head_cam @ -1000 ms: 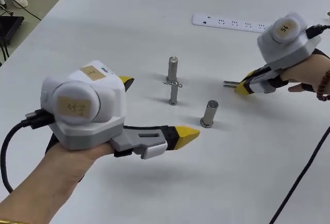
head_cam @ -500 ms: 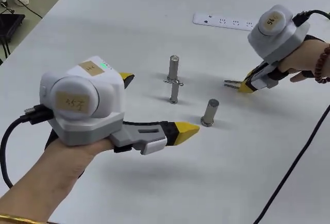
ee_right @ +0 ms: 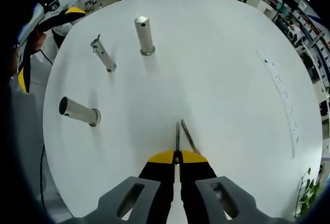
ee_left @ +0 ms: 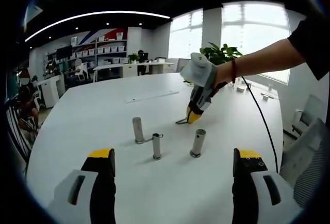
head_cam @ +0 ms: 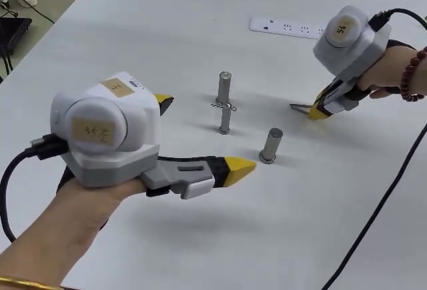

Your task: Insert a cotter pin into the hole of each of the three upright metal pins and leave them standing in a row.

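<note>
Yellow tips of the grey right tool [ee_right: 177,157] were pressed together on the head end of a thin two-legged steel cotter pin [ee_right: 180,134]. Its legs stuck out ahead of the jaws, low over the white counter [head_cam: 280,237]; whether they touched the surface I could not tell. Held by that end, the legs were free to lead into a hole, which seemed to be the reason for the grip. In the head view this tool sat at about 2 o'clock from the row of three upright silver metal pins and well apart from it, so the carry across had not yet been made.

The grey, yellow-tipped left tool [head_cam: 203,134] hovered at 7 o'clock from the row, jaws spread wide with nothing between them. It faced the pins, probably placed to steady one while the cotter went in.

Within the row, the slim middle pin [head_cam: 225,122] already carried a fitted cotter [head_cam: 224,107] through its top. The slim far pin [head_cam: 224,87] at 12 o'clock from it and the thicker near pin [head_cam: 271,146] at 4 o'clock looked bare, so I judged one of three done. A long white power strip [head_cam: 287,28] lay far off at 1 o'clock, well apart from the work.
</note>
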{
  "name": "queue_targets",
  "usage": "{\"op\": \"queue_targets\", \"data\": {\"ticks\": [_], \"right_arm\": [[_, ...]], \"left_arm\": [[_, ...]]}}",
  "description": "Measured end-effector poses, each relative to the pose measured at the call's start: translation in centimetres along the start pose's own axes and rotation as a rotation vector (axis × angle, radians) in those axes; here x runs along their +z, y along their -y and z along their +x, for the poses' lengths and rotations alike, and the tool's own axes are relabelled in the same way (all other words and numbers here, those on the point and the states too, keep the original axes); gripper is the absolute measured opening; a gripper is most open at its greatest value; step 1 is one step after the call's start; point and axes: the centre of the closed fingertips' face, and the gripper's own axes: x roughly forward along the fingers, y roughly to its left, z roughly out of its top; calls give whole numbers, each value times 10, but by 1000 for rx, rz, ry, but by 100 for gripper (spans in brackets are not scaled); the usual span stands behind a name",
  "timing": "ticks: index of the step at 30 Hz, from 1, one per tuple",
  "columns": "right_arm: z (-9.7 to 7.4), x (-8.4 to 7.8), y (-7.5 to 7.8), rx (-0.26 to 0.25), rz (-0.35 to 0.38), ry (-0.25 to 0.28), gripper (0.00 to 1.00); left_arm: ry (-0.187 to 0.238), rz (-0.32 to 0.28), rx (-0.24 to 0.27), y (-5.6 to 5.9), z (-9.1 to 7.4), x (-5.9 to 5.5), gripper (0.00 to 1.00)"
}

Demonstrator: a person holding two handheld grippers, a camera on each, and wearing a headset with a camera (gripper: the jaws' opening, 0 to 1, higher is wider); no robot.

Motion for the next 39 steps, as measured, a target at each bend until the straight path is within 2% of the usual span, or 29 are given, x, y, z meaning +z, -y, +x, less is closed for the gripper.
{"op": "queue_targets", "data": {"ticks": [14, 18, 25, 28, 29, 30, 36, 38, 39], "right_arm": [[-4, 3, -3, -15, -34, 42, 0], [-12, 5, -10, -26, -57, 57, 0], [-27, 9, -24, -36, -105, 101, 0], [-33, 12, -34, -32, -129, 115, 0], [-29, 13, -28, -31, -137, 120, 0], [-30, 15, -29, -28, -143, 131, 0], [-42, 16, -48, -27, -183, 148, 0], [-45, 18, -47, -26, -197, 157, 0], [-45, 18, -51, -26, -209, 162, 0]], "left_arm": [[-5, -6, -9, 1, -1, -1, 90], [10, 18, 0, 0, -2, 3, 83], [-10, 23, 6, 0, -3, -1, 83], [-17, 17, 7, 0, -3, -1, 82], [-16, 15, 7, 0, -4, -1, 81], [-16, 9, 5, 0, -4, 0, 81], [-13, -13, -17, 6, -3, 3, 75], [-11, -16, -12, 6, -3, 4, 74], [-9, -15, -14, 6, -3, 5, 73]]}}
